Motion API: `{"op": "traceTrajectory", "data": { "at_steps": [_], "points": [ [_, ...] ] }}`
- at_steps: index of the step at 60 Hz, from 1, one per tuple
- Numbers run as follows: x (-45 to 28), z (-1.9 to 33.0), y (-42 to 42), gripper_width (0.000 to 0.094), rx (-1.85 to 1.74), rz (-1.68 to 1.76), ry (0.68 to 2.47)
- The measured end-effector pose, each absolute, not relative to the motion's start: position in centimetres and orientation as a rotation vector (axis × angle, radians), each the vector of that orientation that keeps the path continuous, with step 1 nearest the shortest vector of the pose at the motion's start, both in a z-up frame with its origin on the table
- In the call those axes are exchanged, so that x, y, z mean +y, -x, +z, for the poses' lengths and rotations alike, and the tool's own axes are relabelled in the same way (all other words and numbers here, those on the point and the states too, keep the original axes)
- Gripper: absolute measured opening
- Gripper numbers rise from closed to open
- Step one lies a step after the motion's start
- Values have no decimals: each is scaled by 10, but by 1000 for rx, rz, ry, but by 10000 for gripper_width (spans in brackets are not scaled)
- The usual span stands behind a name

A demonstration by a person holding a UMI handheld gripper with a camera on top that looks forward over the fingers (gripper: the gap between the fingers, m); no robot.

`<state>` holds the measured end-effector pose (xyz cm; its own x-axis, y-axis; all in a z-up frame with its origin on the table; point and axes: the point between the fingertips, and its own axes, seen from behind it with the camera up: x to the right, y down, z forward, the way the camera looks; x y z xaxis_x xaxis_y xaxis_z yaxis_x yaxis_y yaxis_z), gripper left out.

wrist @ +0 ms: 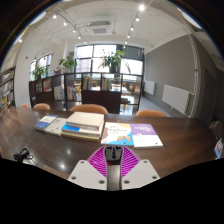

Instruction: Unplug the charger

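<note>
Charger itself I cannot pick out anywhere on the dark wooden table (170, 135); the nearest hint is a small dark shape with a cable (22, 155) at the near left edge, too small to be sure of. My gripper (113, 160) hangs above the near edge, its fingers nearly together, holding nothing. Books (80, 124) and magazines (130, 134) lie beyond me. I judge I am only searching; next I should swing left and approach.

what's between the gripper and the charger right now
No charger can be made out, so no blocker can be judged. The gripper is open above the wooden table; books and magazines lie beyond its fingers.
</note>
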<state>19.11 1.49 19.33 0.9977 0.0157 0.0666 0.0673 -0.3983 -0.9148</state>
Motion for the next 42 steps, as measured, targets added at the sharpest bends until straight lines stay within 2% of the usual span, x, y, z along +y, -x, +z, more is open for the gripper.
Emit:
{"op": "traceTrajectory", "data": {
  "at_steps": [1, 5, 11, 18, 26, 28, 32, 34, 37, 42],
  "points": [
    [13, 179, -195, 168, -66, -53, 2010],
    [-1, 122, -200, 179, -81, -40, 2090],
    [-10, 68, -211, 184, -66, 1, 2170],
    [-18, 34, -212, 204, -34, 17, 2207],
    [-20, 9, -215, 276, -18, 24, 2252],
    [-20, 6, -213, 321, -26, 28, 2259],
    [-19, 11, -210, 483, -38, 43, 2257],
    [-20, 20, -210, 515, -42, 48, 2248],
    [-21, 41, -208, 532, -47, 45, 2219],
    [-22, 83, -210, 661, -31, 18, 2163]
  ]
}}
